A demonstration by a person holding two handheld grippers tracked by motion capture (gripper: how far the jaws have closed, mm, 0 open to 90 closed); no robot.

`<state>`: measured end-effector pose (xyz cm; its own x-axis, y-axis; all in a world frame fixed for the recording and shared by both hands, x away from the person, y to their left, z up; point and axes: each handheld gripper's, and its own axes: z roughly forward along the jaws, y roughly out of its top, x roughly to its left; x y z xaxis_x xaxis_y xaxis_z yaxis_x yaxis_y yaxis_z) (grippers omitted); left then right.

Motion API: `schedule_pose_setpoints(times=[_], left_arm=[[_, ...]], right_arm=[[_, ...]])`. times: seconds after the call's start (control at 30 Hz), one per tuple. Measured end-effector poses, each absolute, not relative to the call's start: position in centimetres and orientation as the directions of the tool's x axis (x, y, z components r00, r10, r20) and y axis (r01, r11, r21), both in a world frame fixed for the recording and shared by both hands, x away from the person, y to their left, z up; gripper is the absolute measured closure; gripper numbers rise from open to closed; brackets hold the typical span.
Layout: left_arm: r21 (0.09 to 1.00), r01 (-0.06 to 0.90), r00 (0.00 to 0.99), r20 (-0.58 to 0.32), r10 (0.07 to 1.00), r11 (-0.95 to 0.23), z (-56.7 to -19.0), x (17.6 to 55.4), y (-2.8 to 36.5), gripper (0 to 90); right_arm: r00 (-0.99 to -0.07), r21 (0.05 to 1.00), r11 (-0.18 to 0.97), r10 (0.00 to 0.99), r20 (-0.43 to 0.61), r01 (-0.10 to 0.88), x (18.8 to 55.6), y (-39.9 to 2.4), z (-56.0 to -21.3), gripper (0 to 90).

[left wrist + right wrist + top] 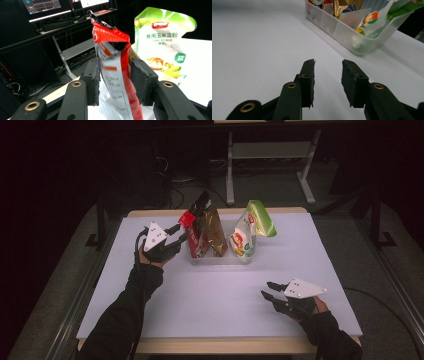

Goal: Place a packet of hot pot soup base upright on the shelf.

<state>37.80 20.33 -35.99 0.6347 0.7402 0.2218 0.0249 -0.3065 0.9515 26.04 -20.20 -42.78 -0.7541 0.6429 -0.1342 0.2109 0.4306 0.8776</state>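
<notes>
A red and white pouch (192,222) (113,75) stands upright at the left end of a clear plastic bin (220,258). My left gripper (181,235) (115,66) reaches in from the left, and its pads flank the pouch without squeezing it, so it is open. Beside that pouch in the bin stand a gold-brown pouch (216,232) and a green and white corn starch pouch (252,227) (162,42). My right gripper (267,290) (328,63) rests low over the table at the front right, open with nothing between its pads, pointing toward the bin (342,33).
The white table top (210,295) stretches wide around the bin. Behind the table are a dark floor, cables and the legs of another desk (230,170). Monitors (42,6) glow in the background of the left gripper view.
</notes>
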Motion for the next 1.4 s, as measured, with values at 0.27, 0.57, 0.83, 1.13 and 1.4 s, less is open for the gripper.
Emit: schedule_pose_setpoints(times=[0.27, 0.57, 0.83, 1.13, 1.4], left_arm=[[0.945, 0.035, 0.64, 0.228, 0.733, -0.324, -36.4, 36.8, 21.9, 55.0], [0.926, 0.048, 0.669, 0.248, 0.701, -0.374, -37.1, 35.5, 23.6, 46.1], [0.924, 0.055, 0.656, 0.252, 0.711, -0.378, -38.1, 34.3, 24.9, 35.0], [0.908, 0.068, 0.65, 0.273, 0.709, -0.413, -39.1, 33.0, 26.3, 32.7], [0.901, 0.073, 0.655, 0.281, 0.701, -0.428, -39.9, 31.7, 27.8, 27.8]], right_arm=[[-0.75, 0.874, 0.438, 0.646, -0.141, 0.213, 25.9, -20.3, -42.6, 60.5], [-0.748, 0.856, 0.469, 0.643, -0.163, 0.218, 25.9, -20.4, -42.3, 50.7], [-0.737, 0.84, 0.492, 0.651, -0.18, 0.229, 26.1, -20.3, -42.5, 41.2], [-0.701, 0.84, 0.491, 0.682, -0.207, 0.231, 25.9, -20.5, -42.5, 32.0], [-0.669, 0.846, 0.473, 0.715, -0.205, 0.247, 25.5, -21.6, -42.9, 27.2]])
